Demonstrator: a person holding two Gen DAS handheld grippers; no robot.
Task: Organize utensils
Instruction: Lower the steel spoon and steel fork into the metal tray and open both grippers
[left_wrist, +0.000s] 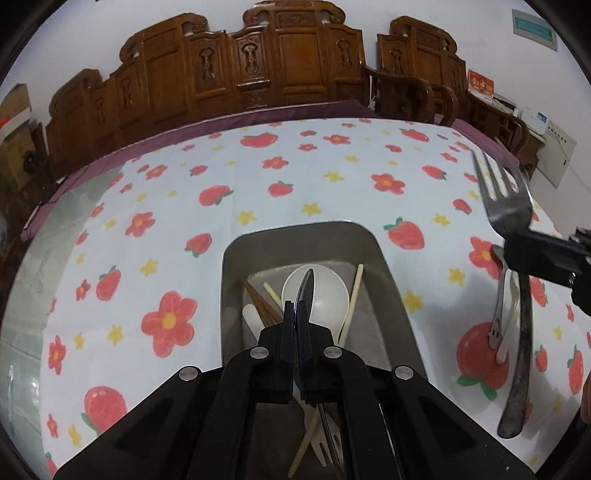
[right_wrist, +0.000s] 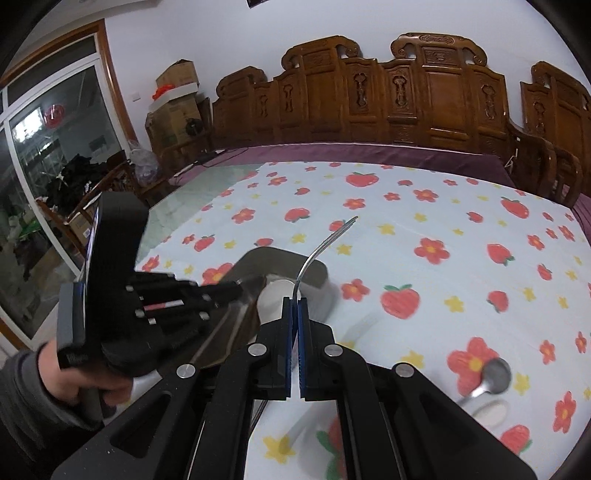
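Two grippers are clamped shut on cutlery. At lower centre of the left wrist view, the left gripper (left_wrist: 295, 306) pinches a dark knife (left_wrist: 306, 291) over the grey tray (left_wrist: 373, 254), which holds a white spoon (left_wrist: 325, 295) and chopsticks (left_wrist: 352, 295). At right, the right gripper (left_wrist: 517, 247) grips a metal fork (left_wrist: 502, 195) above the strawberry tablecloth (left_wrist: 184, 206).

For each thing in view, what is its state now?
left gripper: shut on knife.
knife: held, tip over tray.
right gripper: shut on fork.
fork: held, lifted off the cloth.
tray: holds white spoon and chopsticks.
metal spoon: lying on tablecloth.
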